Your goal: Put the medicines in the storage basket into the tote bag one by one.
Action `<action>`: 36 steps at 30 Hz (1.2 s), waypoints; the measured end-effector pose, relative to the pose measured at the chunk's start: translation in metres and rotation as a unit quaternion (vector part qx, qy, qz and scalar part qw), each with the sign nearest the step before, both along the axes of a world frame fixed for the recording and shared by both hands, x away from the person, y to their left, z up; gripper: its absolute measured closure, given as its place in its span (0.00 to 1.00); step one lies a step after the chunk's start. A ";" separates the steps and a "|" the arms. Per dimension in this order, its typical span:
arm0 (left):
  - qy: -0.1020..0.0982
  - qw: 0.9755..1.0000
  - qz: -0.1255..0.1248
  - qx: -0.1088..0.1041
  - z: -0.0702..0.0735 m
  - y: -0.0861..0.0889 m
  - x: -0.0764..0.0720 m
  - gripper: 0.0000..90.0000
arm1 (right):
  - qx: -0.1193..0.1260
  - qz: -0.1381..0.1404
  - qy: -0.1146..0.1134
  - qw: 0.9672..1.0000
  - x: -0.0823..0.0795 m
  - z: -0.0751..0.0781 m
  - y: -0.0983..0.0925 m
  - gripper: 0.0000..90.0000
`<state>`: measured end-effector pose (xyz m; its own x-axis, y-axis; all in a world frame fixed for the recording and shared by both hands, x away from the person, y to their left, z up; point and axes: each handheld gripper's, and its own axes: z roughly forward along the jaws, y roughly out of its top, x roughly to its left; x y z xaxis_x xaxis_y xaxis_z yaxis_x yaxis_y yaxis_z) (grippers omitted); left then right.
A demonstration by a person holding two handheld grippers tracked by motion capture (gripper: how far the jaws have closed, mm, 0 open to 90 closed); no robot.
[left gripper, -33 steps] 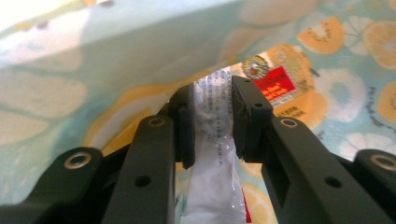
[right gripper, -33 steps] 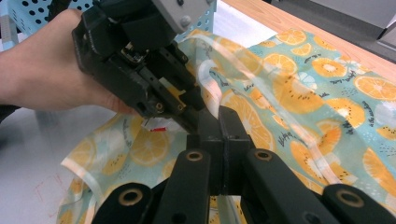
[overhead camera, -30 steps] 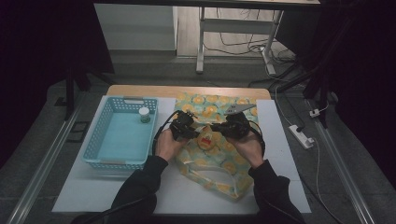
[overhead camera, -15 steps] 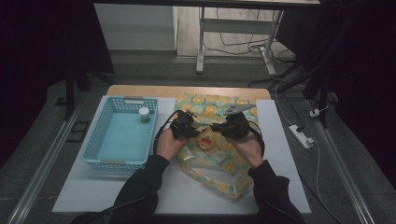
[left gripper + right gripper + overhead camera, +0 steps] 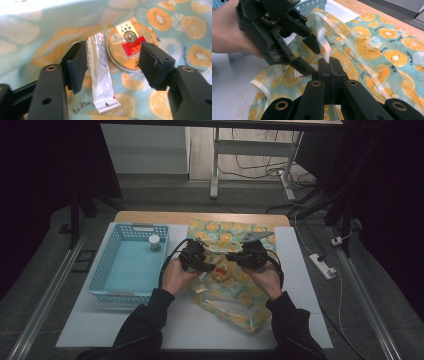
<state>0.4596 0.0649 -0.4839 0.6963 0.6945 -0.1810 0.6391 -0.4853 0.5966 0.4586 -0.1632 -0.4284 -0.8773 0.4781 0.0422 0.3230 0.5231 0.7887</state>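
A see-through bag point(image 5: 239, 292) printed with orange slices lies on the white table top point(image 5: 90, 325). My left gripper point(image 5: 208, 265) reaches into its mouth. In the left gripper view it point(image 5: 115, 61) stands open over a white sachet point(image 5: 101, 72), with a round golden tin point(image 5: 130, 42) with a red label just beyond. The sachet lies between the jaws, close to the left one. My right gripper point(image 5: 329, 62) is shut on the bag's pale rim point(image 5: 324, 37) and holds it up. From there the left gripper point(image 5: 308, 56) is seen open inside the bag point(image 5: 374, 50).
A light blue basket point(image 5: 115, 245) stands at the left with a small white-lidded jar point(image 5: 155, 242) in its far corner. A power strip point(image 5: 321, 266) lies on the floor to the right. The table's wooden edge point(image 5: 200, 216) runs along the back.
Both hands have stayed nearly in place at the bag's mouth; no clear movement.
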 end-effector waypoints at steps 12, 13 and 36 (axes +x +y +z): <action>0.001 1.000 -0.012 -0.004 0.011 0.018 -0.016 0.24 | -0.002 0.000 0.000 1.000 0.000 0.000 -0.001 0.99; 0.000 1.000 -0.010 -0.003 0.013 0.020 -0.017 0.23 | -0.001 0.000 0.000 1.000 0.000 0.000 -0.001 0.99; -0.027 0.999 0.009 -0.037 0.032 0.078 -0.028 0.00 | 0.003 -0.001 -0.004 1.000 0.000 0.002 -0.003 1.00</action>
